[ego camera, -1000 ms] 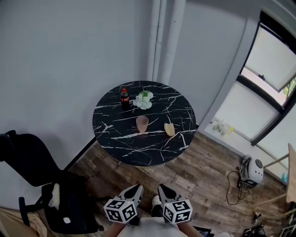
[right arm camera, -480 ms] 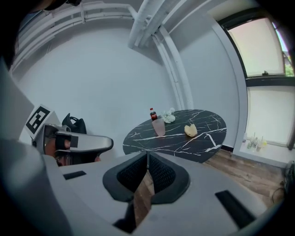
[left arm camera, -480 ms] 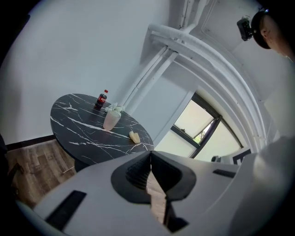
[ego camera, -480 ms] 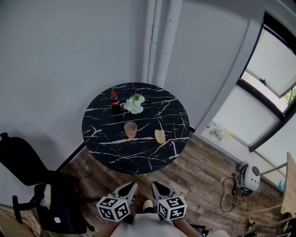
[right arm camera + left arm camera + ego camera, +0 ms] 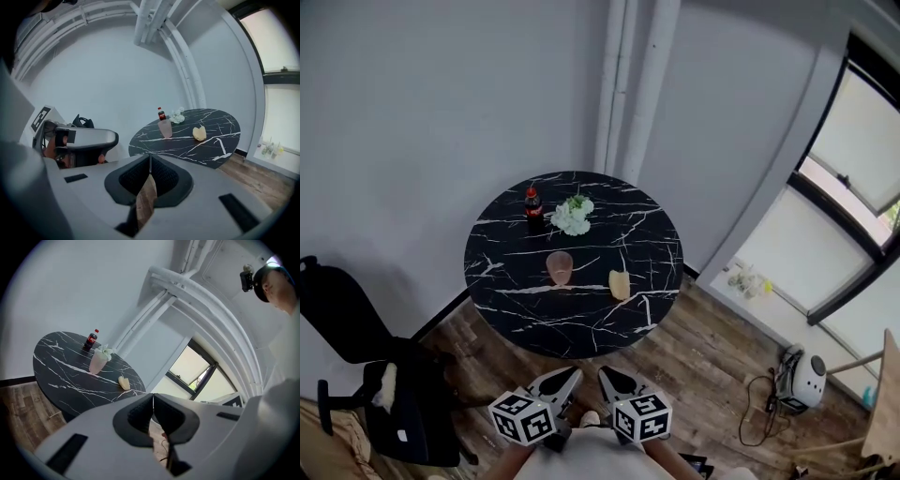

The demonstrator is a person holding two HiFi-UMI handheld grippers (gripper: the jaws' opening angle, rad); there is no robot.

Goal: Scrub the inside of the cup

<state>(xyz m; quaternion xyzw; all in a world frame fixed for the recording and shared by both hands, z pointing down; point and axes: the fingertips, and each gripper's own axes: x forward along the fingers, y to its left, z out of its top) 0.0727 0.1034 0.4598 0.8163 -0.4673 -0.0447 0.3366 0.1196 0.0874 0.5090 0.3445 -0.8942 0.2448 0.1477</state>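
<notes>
both grippers are held low and close to the person's body, well apart from the table (image 5: 581, 323). the left gripper (image 5: 566, 378) has its jaws closed together with nothing between them; its own view shows the pads meeting in a thin line. the right gripper (image 5: 608, 377) is closed too and empty, with only a sliver of wood floor (image 5: 146, 201) showing below where its pads meet. the two sit side by side, very near each other, both pointing toward the table

the table is round, black with white veins, and stands by a grey wall with two white pipes (image 5: 633, 84) running up it. the cup (image 5: 560, 267), pinkish and translucent, stands upright near the middle of the top. a yellow sponge (image 5: 620, 284) lies to its right in the head view, apart from it. behind the cup, nearer the wall, are a dark cola bottle (image 5: 532, 202) with a red cap and a small bunch of white flowers (image 5: 572, 216) just beside it. neither gripper touches any of these

a black chair (image 5: 356, 342) stands on the floor to the left of the table. a window (image 5: 853, 187) is at the right, and a small white device (image 5: 811, 352) with a cable sits on the floor below it
</notes>
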